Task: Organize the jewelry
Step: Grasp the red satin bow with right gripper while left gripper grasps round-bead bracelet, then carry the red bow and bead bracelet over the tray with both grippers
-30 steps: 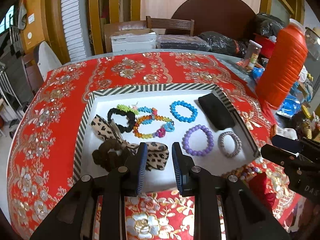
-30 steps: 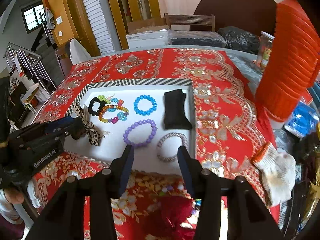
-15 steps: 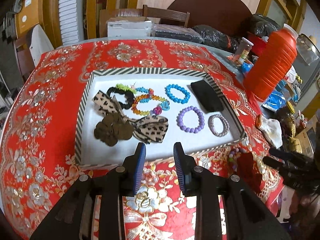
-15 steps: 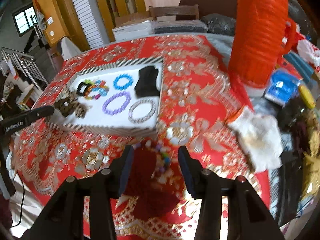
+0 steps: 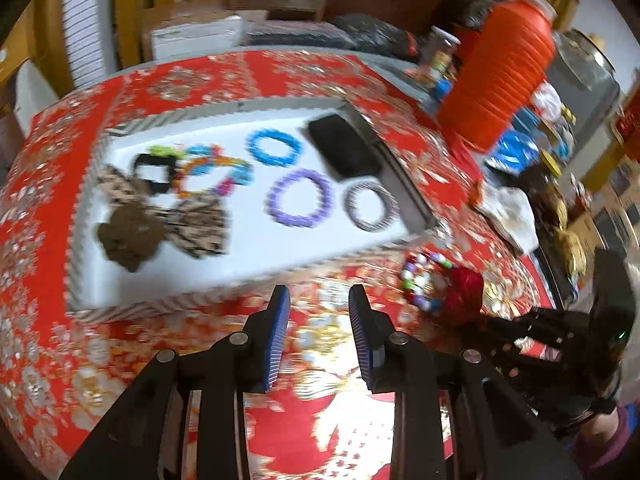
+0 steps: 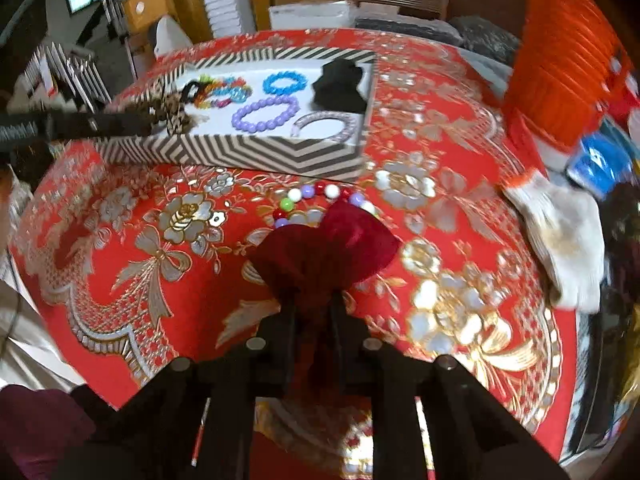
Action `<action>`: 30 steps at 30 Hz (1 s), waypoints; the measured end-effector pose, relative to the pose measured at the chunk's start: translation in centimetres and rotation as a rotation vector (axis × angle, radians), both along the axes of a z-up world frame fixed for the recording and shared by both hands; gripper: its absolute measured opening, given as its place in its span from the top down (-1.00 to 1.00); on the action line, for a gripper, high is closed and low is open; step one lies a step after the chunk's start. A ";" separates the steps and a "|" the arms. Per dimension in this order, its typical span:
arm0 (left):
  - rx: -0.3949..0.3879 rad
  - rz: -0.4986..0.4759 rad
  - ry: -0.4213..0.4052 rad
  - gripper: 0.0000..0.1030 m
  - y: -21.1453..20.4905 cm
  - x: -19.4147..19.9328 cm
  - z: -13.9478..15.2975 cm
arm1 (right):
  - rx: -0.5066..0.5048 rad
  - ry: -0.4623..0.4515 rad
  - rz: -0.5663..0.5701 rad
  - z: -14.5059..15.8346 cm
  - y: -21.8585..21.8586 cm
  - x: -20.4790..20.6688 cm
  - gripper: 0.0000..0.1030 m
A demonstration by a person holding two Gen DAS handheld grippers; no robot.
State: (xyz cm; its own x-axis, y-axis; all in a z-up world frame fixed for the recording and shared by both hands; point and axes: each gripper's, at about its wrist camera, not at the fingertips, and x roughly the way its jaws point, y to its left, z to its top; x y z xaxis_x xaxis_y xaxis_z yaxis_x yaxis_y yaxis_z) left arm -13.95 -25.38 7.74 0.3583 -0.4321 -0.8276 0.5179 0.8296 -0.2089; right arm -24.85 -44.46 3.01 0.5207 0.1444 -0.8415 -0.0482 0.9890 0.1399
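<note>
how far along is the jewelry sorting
Mostly done: the striped tray already holds the blue bracelet, purple bracelet, silver bangle and hair ties. In hand: the right tool is closing on the dark red pouch. Left: that pouch and the multicolored bead bracelet beside it lie outside the tray. The left tool hangs open, holding nothing.
</note>
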 end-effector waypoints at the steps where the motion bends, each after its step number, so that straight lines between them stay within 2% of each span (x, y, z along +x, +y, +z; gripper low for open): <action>1: 0.004 -0.019 0.010 0.20 -1.0 -0.3 -0.4 | 0.000 -0.008 -0.020 0.2 -0.8 -0.3 0.71; 3: 0.011 -0.046 0.022 0.20 -2.5 -0.7 -1.0 | -0.010 -0.013 -0.073 0.5 -2.5 -1.0 0.71; 7: 0.035 -0.074 0.016 0.20 -5.8 -1.3 -2.0 | 0.035 -0.029 -0.145 0.9 -5.2 -1.8 0.71; 12: 0.073 -0.063 -0.007 0.20 -8.8 -1.0 -3.2 | 0.068 -0.041 -0.196 0.8 -6.9 -2.2 0.70; 17: 0.129 -0.078 0.019 0.20 -10.9 -0.8 -5.3 | 0.102 -0.055 -0.214 0.8 -7.7 -2.6 0.70; 19: 0.129 -0.098 0.009 0.21 -11.3 -1.2 -5.4 | 0.100 -0.060 -0.215 0.9 -7.7 -2.7 0.70; 20: 0.124 -0.107 -0.008 0.44 -11.3 -1.3 -5.3 | 0.100 -0.062 -0.217 0.9 -7.8 -2.7 0.70; 21: 0.120 -0.115 0.001 0.57 -11.2 -1.4 -5.4 | 0.104 -0.065 -0.220 1.0 -7.8 -2.6 0.70; 25: 0.071 -0.120 0.046 0.60 -9.9 -1.2 -5.0 | 0.110 -0.080 -0.217 1.4 -7.7 -2.6 0.70; 30: 0.019 -0.129 0.011 0.60 -8.0 -2.2 -2.4 | 0.117 -0.099 -0.200 2.2 -6.7 -1.9 0.70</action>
State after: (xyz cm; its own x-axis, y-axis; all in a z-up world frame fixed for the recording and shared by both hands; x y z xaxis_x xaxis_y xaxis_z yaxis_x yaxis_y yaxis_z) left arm -16.10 -33.41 5.37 0.2911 -0.4587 -0.8396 0.6185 0.7597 -0.2006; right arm -26.77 -51.18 5.17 0.6281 0.1238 -0.7682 0.1278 0.9574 0.2588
